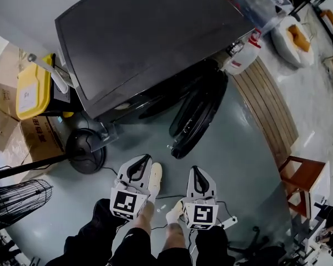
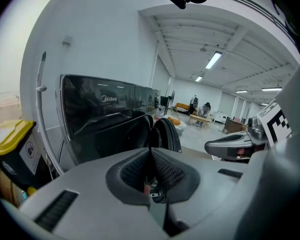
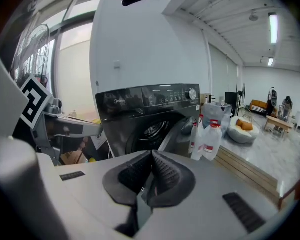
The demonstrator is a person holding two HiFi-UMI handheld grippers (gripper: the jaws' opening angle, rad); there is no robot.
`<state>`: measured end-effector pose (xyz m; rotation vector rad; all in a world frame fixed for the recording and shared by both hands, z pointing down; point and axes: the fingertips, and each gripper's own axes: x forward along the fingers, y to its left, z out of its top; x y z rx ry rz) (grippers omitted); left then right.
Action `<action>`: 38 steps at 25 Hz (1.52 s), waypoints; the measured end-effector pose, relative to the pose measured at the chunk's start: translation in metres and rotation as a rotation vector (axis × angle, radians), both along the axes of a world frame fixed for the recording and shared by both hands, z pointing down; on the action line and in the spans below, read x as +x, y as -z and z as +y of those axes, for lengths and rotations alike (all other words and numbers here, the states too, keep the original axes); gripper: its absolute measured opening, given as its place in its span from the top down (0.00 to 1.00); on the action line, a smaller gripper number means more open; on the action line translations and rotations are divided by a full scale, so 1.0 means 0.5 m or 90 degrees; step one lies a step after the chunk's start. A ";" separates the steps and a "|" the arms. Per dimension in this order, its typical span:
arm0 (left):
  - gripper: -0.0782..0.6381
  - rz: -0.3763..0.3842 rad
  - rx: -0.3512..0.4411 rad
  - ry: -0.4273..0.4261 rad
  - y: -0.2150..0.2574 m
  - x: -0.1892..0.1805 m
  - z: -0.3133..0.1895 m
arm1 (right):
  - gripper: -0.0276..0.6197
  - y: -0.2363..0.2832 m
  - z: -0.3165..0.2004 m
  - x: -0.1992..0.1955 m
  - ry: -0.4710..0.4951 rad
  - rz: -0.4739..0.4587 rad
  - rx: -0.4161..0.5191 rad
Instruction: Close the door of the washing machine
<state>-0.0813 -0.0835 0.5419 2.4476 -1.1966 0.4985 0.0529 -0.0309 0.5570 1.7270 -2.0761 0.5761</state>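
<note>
We have left gripper and right gripper side by side above floor, both aimed at washing machine. Both jaw pairs pressed together, nothing between them. Door stands swung open at machine front, touched by neither gripper. White jugs just beside machine.

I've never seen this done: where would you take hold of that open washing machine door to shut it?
Probably the free rim of the door, nearest the person, away from where it joins the washing machine. It stands swung wide, so come at its outer face from the right in the head view; the right gripper is on that side.
</note>
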 end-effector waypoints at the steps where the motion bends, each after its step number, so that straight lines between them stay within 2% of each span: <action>1: 0.85 -0.003 -0.006 -0.002 -0.018 -0.001 -0.001 | 0.93 -0.017 -0.004 -0.001 -0.002 -0.002 -0.004; 6: 0.85 -0.030 -0.036 -0.017 -0.109 -0.002 -0.004 | 0.93 -0.105 -0.009 0.008 -0.004 -0.008 -0.022; 9: 0.85 -0.015 -0.016 -0.006 -0.146 0.000 -0.014 | 0.93 -0.148 -0.014 0.010 -0.014 -0.016 -0.029; 13: 0.85 -0.009 -0.016 0.001 -0.185 0.005 -0.019 | 0.93 -0.195 -0.022 0.012 -0.026 -0.035 -0.036; 15: 0.85 -0.008 -0.015 0.002 -0.196 0.005 -0.022 | 0.75 -0.213 -0.029 0.007 -0.020 -0.054 -0.037; 16: 0.85 -0.009 -0.016 0.001 -0.200 0.005 -0.022 | 0.74 -0.219 -0.032 0.004 -0.019 -0.061 -0.037; 19: 0.85 -0.012 -0.018 0.000 -0.207 0.000 -0.023 | 0.64 -0.236 -0.040 -0.004 -0.021 -0.073 -0.050; 23: 0.85 -0.033 -0.054 -0.003 -0.218 -0.016 -0.010 | 0.52 -0.260 -0.049 -0.025 -0.006 -0.081 -0.070; 27: 0.85 -0.049 -0.079 -0.008 -0.232 -0.027 -0.006 | 0.55 -0.281 -0.057 -0.028 -0.001 -0.069 -0.086; 28: 0.85 -0.049 -0.081 -0.006 -0.236 -0.029 -0.005 | 0.59 -0.286 -0.057 -0.026 -0.001 -0.068 -0.090; 30: 0.85 -0.046 -0.079 -0.001 -0.240 -0.030 -0.004 | 0.77 -0.292 -0.054 -0.019 -0.003 -0.068 -0.097; 36: 0.85 -0.020 -0.050 0.020 -0.235 -0.035 -0.010 | 0.77 -0.291 -0.053 -0.015 0.001 -0.074 -0.103; 38: 0.85 -0.029 -0.061 0.017 -0.237 -0.039 -0.010 | 0.77 -0.291 -0.054 -0.016 -0.004 -0.074 -0.104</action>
